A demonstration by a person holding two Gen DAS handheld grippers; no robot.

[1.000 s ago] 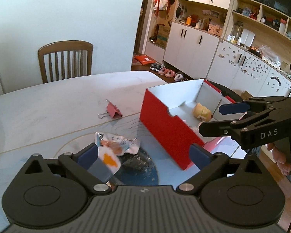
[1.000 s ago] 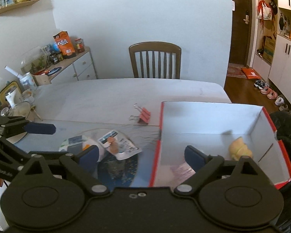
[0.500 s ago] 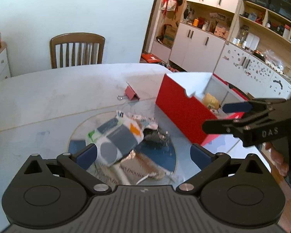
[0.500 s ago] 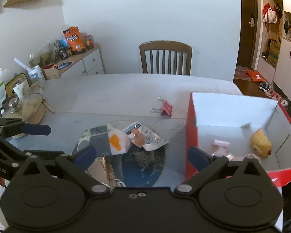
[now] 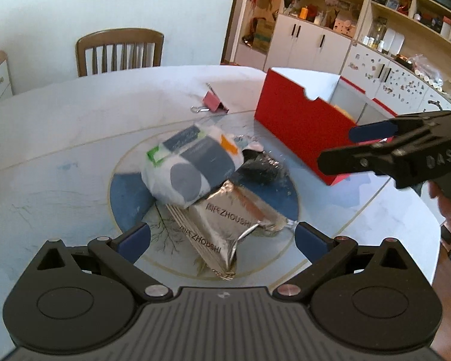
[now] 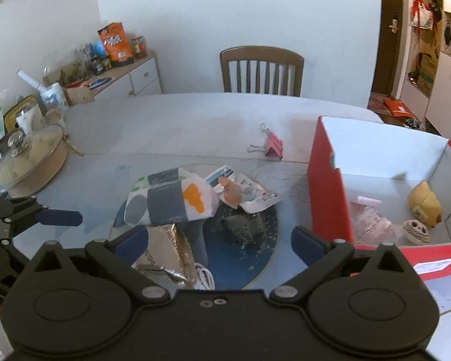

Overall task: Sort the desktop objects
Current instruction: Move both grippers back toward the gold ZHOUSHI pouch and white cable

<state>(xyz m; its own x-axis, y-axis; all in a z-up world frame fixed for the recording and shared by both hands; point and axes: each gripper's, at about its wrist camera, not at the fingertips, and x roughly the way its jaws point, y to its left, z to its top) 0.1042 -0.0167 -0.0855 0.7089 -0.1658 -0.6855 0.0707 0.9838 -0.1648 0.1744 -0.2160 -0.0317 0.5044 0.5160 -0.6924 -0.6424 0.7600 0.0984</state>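
A heap of packets lies on the round blue patch of the table: a white pouch with grey and orange shapes [image 5: 192,165] [image 6: 171,200], a silver foil packet [image 5: 225,225] [image 6: 165,252], a crumpled dark wrapper [image 5: 261,170] [image 6: 243,225] and a small printed sachet [image 6: 246,192]. My left gripper [image 5: 222,240] is open just before the foil packet, nothing between its fingers. My right gripper [image 6: 219,239] [image 5: 351,147] is open over the heap's near edge. A pink binder clip [image 5: 215,103] [image 6: 272,149] lies behind. The red box [image 5: 297,123] [image 6: 327,189] stands to the right.
Inside the box are a yellow toy [image 6: 424,204], a small owl figure [image 6: 416,230] and a pink packet [image 6: 372,219]. A lidded pot [image 6: 27,156] and jars sit at the table's left. A wooden chair [image 5: 120,51] stands at the far side.
Both grippers have come down and shifted left from the red box toward the heap of packets. The right jaws have widened a little. The foil packet is now in view.
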